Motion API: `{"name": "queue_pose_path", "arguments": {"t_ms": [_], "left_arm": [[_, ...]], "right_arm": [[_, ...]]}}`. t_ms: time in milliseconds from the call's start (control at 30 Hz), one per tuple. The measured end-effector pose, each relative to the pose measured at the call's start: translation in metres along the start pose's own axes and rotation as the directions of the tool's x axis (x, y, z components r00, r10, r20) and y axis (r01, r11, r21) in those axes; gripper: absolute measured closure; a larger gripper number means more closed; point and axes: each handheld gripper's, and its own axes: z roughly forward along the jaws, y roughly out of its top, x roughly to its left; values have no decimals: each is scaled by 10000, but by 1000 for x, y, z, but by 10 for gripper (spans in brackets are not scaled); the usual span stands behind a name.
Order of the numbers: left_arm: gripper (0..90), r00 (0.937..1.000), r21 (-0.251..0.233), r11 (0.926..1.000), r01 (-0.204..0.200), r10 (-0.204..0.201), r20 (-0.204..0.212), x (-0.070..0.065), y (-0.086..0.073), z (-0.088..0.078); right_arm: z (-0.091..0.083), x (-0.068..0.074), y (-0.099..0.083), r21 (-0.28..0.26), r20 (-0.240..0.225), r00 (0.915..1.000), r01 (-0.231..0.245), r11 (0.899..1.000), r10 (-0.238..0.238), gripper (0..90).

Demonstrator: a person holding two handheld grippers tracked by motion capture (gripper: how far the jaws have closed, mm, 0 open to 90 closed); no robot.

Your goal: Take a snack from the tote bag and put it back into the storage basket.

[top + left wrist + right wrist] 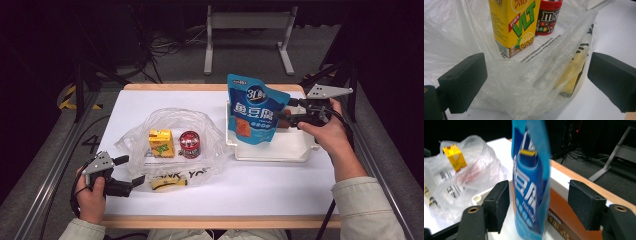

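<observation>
A blue pouch, glossy and flat-sided, is shown standing upright in a white rectangular tray at the right of the counter. The right hand-held gripper is seen at the pouch's right edge; in the right gripper view the pouch stands between the parted jaws, the pads not pressing on it. A brown box lies in the tray behind the pouch. At left, one crinkled clear plastic bag is spread open, enclosing one yellow drink carton and one red-lidded round tub, side by side. A yellow flat item lies at the bag's near edge. The left hand-held gripper is held with jaws apart beside the bag's near rim, film bunched between them.
</observation>
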Motion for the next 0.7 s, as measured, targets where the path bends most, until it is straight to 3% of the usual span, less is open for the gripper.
{"name": "queue_pose_path", "arguments": {"t_ms": [333, 533, 700], "left_arm": [[33, 10000, -33, 10000, 5, -5, -16, 0, 0, 0], [33, 10000, -12, 10000, 29, -29, -8, 0, 0, 0], [33, 10000, -9, 10000, 38, -38, -28, 0, 0, 0]], "right_arm": [[-1, 9, -21, 847, -5, 10000, -16, 9964, 17, 451], [7, 11, -37, 1665, -375, 9991, -148, 9859, 213, 728], [15, 12, -44, 2111, -398, 9992, 128, 9774, -45, 826]]}}
